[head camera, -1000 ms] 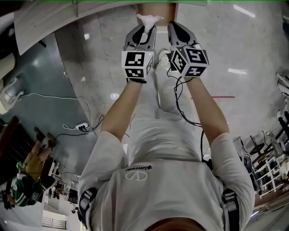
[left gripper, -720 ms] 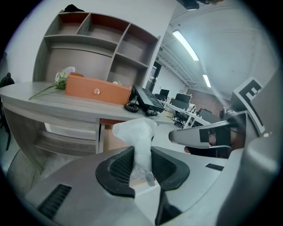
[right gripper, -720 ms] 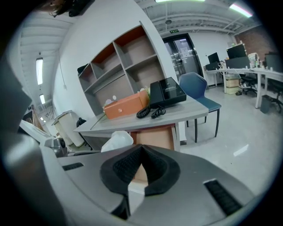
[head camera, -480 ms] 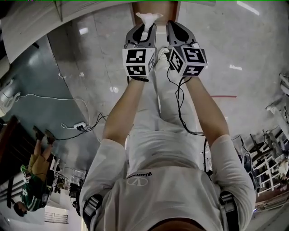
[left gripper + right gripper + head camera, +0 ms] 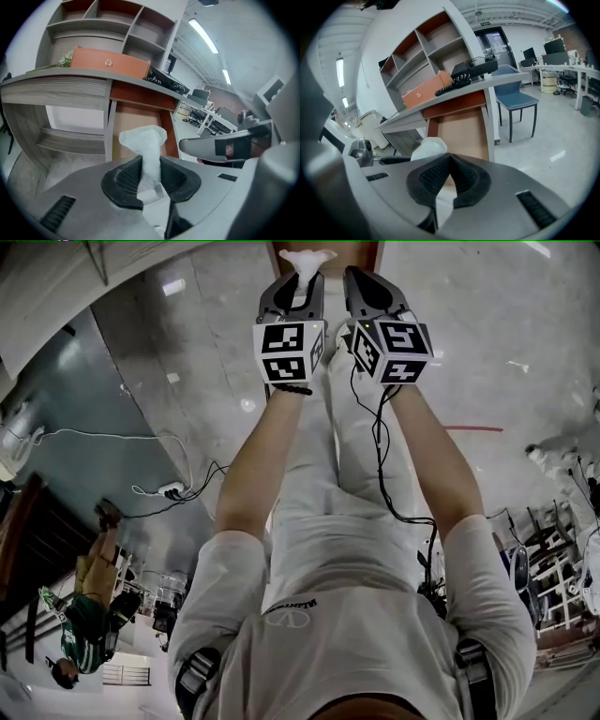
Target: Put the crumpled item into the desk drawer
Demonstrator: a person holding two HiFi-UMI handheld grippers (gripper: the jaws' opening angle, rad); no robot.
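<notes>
The left gripper [image 5: 150,174] is clamped on the neck of the white crumpled item [image 5: 143,139]. The right gripper [image 5: 449,174] is closed with nothing between its jaws. Over the last second both grippers have descended together. The open desk drawer [image 5: 137,118] now lies directly ahead of the item, under the desk [image 5: 56,78]. Judgement: the approach is nearly complete; insertion and release remain.

Legible text: none. The shirt print [image 5: 289,606] appears inverted and too small to read. The far green door sign [image 5: 486,23] is unreadable.
</notes>
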